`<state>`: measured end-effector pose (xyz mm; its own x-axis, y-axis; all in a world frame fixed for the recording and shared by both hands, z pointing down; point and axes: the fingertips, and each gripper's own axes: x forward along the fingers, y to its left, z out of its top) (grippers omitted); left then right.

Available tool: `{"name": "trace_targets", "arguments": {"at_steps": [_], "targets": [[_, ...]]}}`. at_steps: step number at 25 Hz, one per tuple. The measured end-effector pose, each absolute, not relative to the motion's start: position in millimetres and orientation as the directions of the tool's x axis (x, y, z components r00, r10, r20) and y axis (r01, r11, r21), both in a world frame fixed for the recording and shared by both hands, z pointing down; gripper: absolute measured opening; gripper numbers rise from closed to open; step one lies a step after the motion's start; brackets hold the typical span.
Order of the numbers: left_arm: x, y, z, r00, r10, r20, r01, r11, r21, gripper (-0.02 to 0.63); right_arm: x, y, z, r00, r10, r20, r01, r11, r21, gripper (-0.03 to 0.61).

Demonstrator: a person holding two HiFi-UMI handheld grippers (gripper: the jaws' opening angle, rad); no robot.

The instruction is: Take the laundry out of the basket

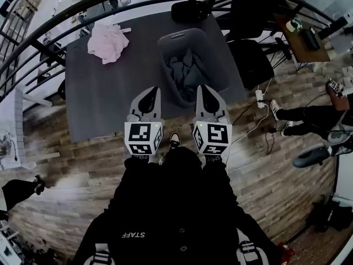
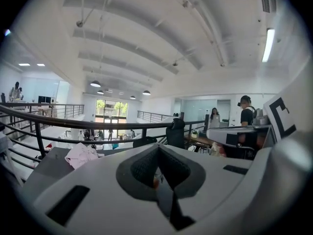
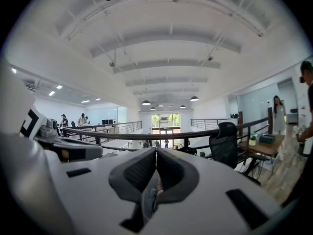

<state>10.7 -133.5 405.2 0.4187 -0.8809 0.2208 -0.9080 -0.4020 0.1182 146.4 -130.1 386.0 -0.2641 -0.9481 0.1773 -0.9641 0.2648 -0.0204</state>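
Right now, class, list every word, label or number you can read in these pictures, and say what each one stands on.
"STAFF": on the person's black top, seen upside down in the head view.
Small pale print just below each of the two marker cubes: too small to read.
The cubes themselves carry only black-and-white square patterns, no words.
Both gripper views: no readable text.
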Motion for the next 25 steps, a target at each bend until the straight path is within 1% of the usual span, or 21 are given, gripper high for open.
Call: {"name": "trace_targets", "arguments": {"at_steps": [9,16,17,18,20,25], "targets": [[-1,-176,427,0.417,-0.867,0.271,-0.908,-0.39,0.151,0.002,133,-179,411,-0.267,-0.931,0.251,-0.963,0.268,-0.031,0.015],[-19,-204,454,0.437,-0.832,0.341,-0.899,-0.392,0.197,0.002,123,-205,446,-0.271,-0.89,0.367,-0.961,0.268,-0.059,0.018],[-21,-208,459,0.438,-0.829,0.349,-0.899,-0.39,0.2,0.002,123,-209,452,-0.274,-0.881,0.384,-0.961,0.27,-0.066,0.028],[-24,-211,465,0.437,-0.824,0.36,-0.899,-0.388,0.204,0.002,122,-213,459,-0.279,-0.871,0.405,-0.959,0.276,-0.068,0.052],[-27,-214,479,0.436,-0.811,0.39,-0.899,-0.382,0.212,0.002,119,-217,476,-0.289,-0.843,0.454,-0.954,0.293,-0.064,0.116],[-27,-232,509,0.444,-0.777,0.446,-0.896,-0.377,0.235,0.002,120,-238,510,-0.315,-0.779,0.542,-0.944,0.318,-0.091,0.167]]}}
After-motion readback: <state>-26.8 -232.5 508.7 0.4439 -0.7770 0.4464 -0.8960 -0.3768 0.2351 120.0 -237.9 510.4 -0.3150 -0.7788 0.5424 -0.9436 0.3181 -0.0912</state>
